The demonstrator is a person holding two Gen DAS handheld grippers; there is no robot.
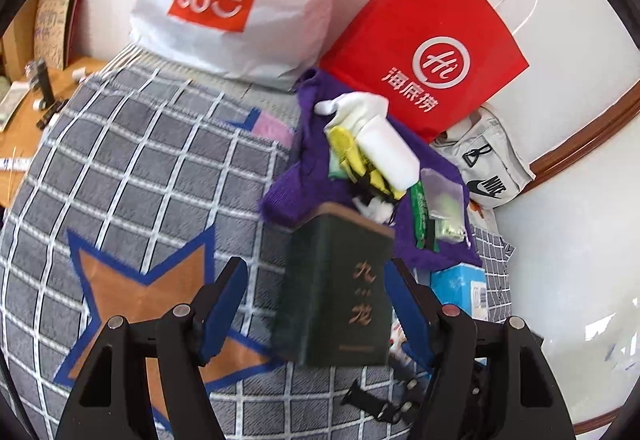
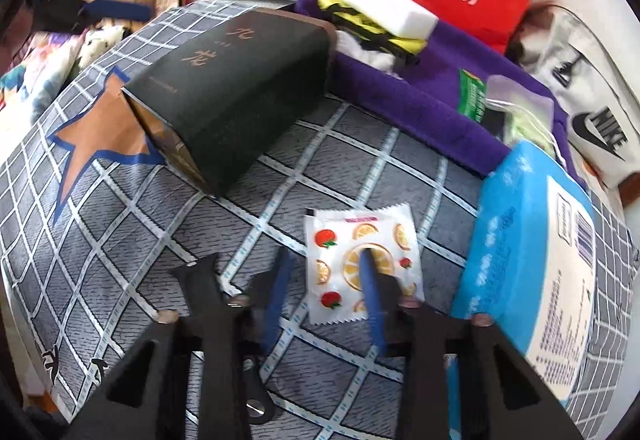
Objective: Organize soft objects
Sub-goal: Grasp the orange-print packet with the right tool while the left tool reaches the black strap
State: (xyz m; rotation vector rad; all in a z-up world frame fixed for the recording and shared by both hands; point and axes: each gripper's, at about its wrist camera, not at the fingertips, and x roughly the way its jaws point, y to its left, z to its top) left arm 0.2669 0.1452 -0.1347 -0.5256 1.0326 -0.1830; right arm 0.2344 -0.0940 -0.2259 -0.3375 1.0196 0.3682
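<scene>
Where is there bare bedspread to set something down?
Free: the checked bedspread left of the dark green box, around the orange star. Crowded: the purple towel pile, the blue tissue pack and the fruit-print sachet on the right.

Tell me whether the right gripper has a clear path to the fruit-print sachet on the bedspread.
Probably yes. The right gripper is open just over the fruit-print sachet, which lies flat with nothing on top. The blue tissue pack sits close on the right but seems clear.
</scene>
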